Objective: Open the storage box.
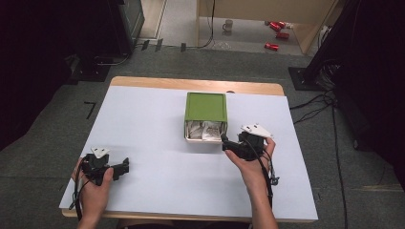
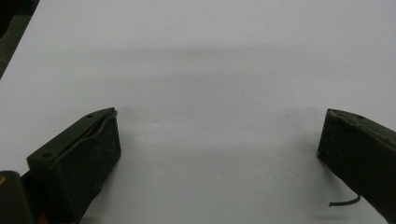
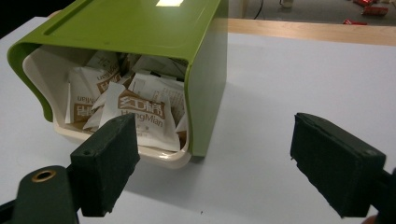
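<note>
A green box (image 1: 206,107) with a cream inner tray lies on its side mid-table, its open mouth facing me. In the right gripper view the green box (image 3: 140,28) holds several white and brown sachets (image 3: 140,112). My right gripper (image 1: 225,144) hovers just off the box's front right corner, jaws wide apart and empty (image 3: 215,163). Near the table's front left, my left gripper (image 1: 125,167) rests low over the white sheet, open with nothing between its jaws (image 2: 217,140).
A white sheet (image 1: 157,157) covers the wooden table (image 1: 143,82). Beyond the far edge lie grey floor, a mug (image 1: 228,25), several red cans (image 1: 274,28), black stands and cables (image 1: 315,102) at the right.
</note>
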Motion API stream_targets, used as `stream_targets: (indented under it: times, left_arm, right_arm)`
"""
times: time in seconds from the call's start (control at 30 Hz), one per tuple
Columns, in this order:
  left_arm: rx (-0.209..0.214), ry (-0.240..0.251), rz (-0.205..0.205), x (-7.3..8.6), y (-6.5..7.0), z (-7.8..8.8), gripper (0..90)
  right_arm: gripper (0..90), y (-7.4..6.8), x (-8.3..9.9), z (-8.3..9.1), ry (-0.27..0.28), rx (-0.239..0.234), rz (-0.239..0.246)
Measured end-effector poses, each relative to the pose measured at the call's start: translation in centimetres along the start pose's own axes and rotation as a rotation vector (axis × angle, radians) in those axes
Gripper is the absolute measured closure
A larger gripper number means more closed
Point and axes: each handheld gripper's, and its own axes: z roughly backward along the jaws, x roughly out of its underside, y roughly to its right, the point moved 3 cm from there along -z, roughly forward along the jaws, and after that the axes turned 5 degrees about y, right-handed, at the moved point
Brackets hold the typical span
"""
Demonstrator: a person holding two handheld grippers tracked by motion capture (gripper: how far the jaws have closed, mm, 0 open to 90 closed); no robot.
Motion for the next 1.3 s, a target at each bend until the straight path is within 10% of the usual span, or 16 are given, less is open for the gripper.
stream_targets:
  times: [0.83, 1.3]
  left_arm:
    - [0.000, 0.000, 0.001, 0.0, 0.0, 0.0, 0.0]
    - [0.001, 0.000, 0.001, 0.0, 0.0, 0.0, 0.0]
  right_arm:
    - [19.3, -0.3, 2.0, -6.3, -0.020, 0.153, 0.037]
    - [22.3, 0.1, 3.2, -7.7, -0.036, 0.138, -0.019]
